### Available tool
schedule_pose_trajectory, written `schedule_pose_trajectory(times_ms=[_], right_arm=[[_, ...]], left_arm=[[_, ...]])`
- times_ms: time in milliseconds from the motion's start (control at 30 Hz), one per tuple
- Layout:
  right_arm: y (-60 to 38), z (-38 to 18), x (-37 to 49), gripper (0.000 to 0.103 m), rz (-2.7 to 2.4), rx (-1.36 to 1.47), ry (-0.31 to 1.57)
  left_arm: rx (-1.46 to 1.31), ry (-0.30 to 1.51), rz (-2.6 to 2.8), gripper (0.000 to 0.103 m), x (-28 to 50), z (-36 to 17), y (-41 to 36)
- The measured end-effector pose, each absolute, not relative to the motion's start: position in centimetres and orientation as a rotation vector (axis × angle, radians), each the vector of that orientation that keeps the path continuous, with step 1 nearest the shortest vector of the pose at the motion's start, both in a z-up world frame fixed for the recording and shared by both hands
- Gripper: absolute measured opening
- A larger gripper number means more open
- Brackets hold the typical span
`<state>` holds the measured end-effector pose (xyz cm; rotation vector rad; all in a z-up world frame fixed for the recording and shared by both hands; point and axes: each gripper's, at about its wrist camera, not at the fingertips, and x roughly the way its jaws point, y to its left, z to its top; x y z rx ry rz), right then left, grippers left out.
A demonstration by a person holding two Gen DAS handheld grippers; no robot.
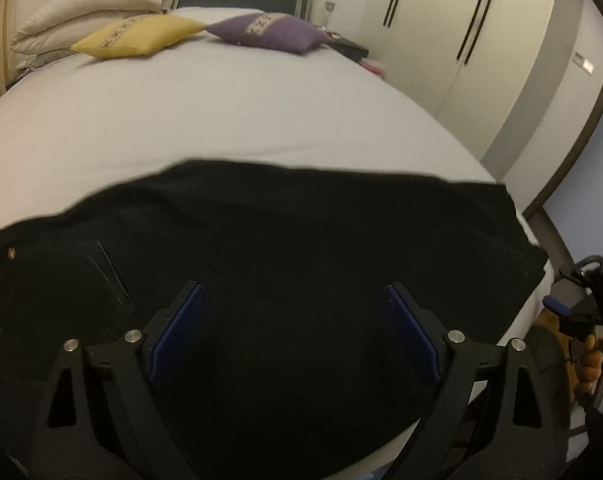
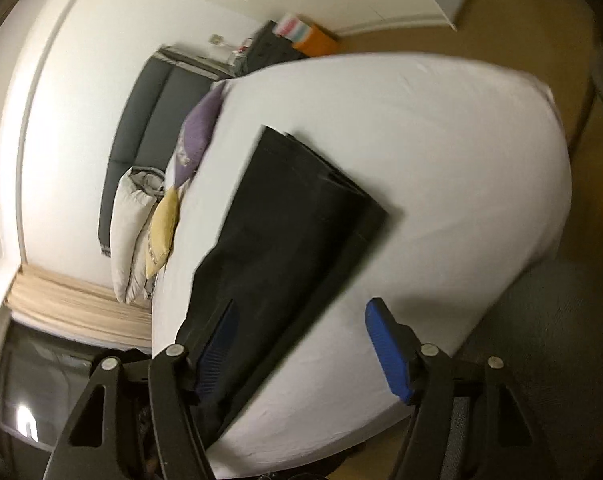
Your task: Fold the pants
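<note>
Black pants (image 1: 285, 248) lie flat on the white bed (image 1: 221, 120), near its front edge; the waist with buttons is at the left in the left wrist view. My left gripper (image 1: 295, 292) is open above the pants, holding nothing. In the right wrist view the pants (image 2: 285, 236) lie as a long dark strip across the bed (image 2: 441, 152). My right gripper (image 2: 303, 308) is open and empty above the bed's near edge, at one end of the pants. It also shows in the left wrist view (image 1: 581, 304), off the bed's right side.
A yellow cushion (image 1: 137, 36), a purple cushion (image 1: 269, 32) and a folded white duvet (image 1: 97, 4) lie at the head of the bed. White wardrobe doors (image 1: 461, 40) stand to the right. A mesh chair (image 2: 541, 340) is near the bed edge.
</note>
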<state>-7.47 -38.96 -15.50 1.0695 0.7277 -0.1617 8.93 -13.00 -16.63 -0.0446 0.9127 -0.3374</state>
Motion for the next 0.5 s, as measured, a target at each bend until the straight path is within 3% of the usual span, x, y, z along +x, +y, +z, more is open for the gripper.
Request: schedule_pose_trajectory(times_ms=[233, 500], right_arm=[[-40.8, -17.6, -7.3, 0.079, -0.149, 1.242, 0.657], [-41.9, -17.8, -6.6, 0.079, -0.117, 1.36, 0.541]], left_arm=[[-0.063, 0.945, -0.276, 0.09, 9.3, -17.1, -11.5], [-0.08, 0.965, -0.277, 0.09, 8.4, -16.3, -9.0]])
